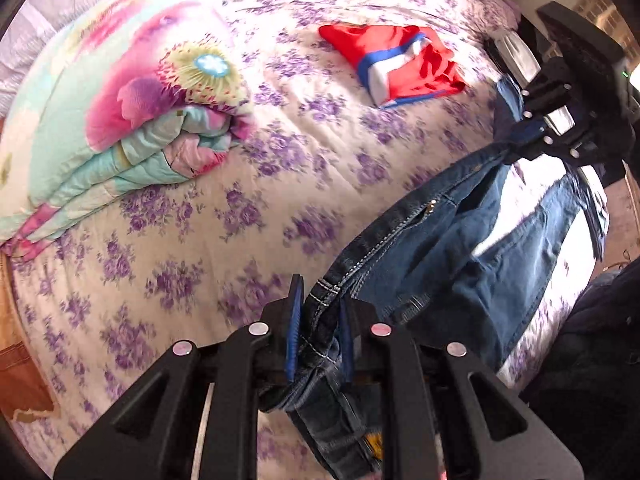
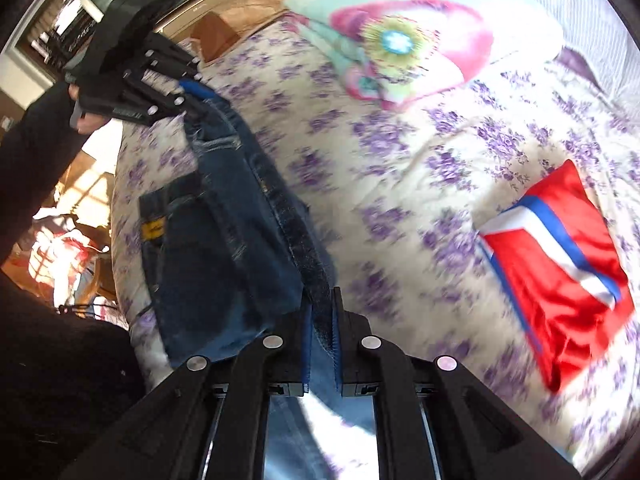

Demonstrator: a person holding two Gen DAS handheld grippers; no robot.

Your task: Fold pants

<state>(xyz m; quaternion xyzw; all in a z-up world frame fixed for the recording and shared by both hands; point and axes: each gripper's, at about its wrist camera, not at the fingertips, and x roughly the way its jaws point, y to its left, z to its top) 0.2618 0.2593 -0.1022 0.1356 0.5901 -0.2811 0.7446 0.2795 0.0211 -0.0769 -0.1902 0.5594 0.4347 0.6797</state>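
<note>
Dark blue jeans (image 1: 432, 248) hang stretched between my two grippers above a bed with a purple-flowered cover (image 1: 240, 208). My left gripper (image 1: 320, 320) is shut on the jeans' waistband at one end. My right gripper (image 2: 322, 320) is shut on the waistband at the other end; it also shows in the left wrist view (image 1: 516, 144). In the right wrist view the jeans (image 2: 224, 240) run from my right gripper up to the left gripper (image 2: 192, 92), with a yellow label on the back. The legs drape down over the bed's edge.
A folded flowered quilt (image 1: 120, 92) lies on the bed's far side, also in the right wrist view (image 2: 400, 28). A folded red, white and blue garment (image 1: 400, 64) lies on the cover, also in the right wrist view (image 2: 560, 256). The holder's dark clothing (image 2: 60, 360) is nearby.
</note>
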